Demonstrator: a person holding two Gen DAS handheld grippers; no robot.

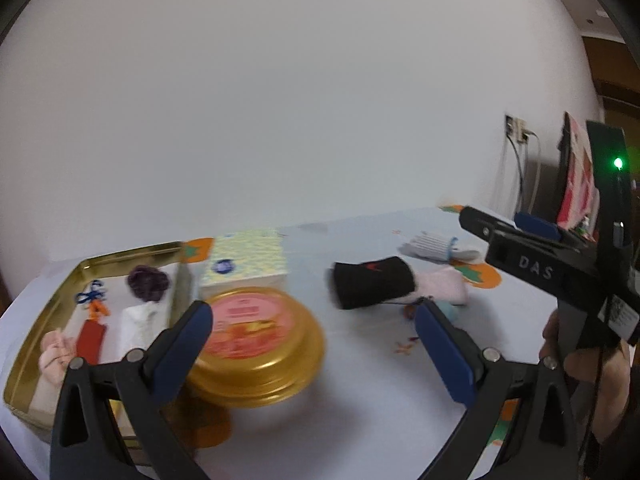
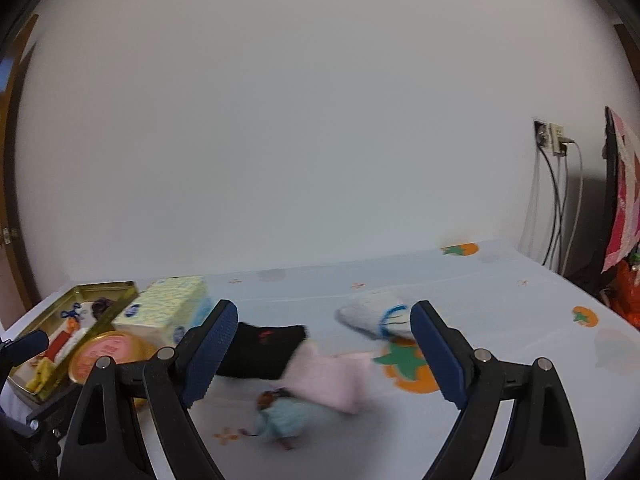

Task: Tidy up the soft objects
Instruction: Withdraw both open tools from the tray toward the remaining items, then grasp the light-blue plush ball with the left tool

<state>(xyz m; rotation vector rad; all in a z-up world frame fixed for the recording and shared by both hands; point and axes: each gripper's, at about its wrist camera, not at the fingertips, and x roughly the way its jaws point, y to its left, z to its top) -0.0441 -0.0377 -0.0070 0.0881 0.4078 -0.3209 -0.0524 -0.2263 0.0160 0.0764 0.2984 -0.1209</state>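
Soft items lie on a white tablecloth (image 2: pixel 520 360) with orange fruit prints. They are a black sock (image 2: pixel 264 348) (image 1: pixel 374 282), a pink cloth (image 2: pixel 332 380) (image 1: pixel 440 286), a small teal piece (image 2: pixel 284 420) and a white roll with a blue band (image 2: pixel 376 316) (image 1: pixel 436 246). My right gripper (image 2: pixel 326 344) is open above and in front of them, with nothing between its blue pads. My left gripper (image 1: pixel 316 344) is open too and holds nothing. Its left finger overlaps a round gold tin (image 1: pixel 256 344) in the picture.
An open gold rectangular tin (image 1: pixel 92 312) at the left holds small soft things. A patterned tissue box (image 1: pixel 244 260) stands behind the round tin. The wall runs along the table's far edge. Cables hang from a wall socket (image 2: pixel 552 136) at the right.
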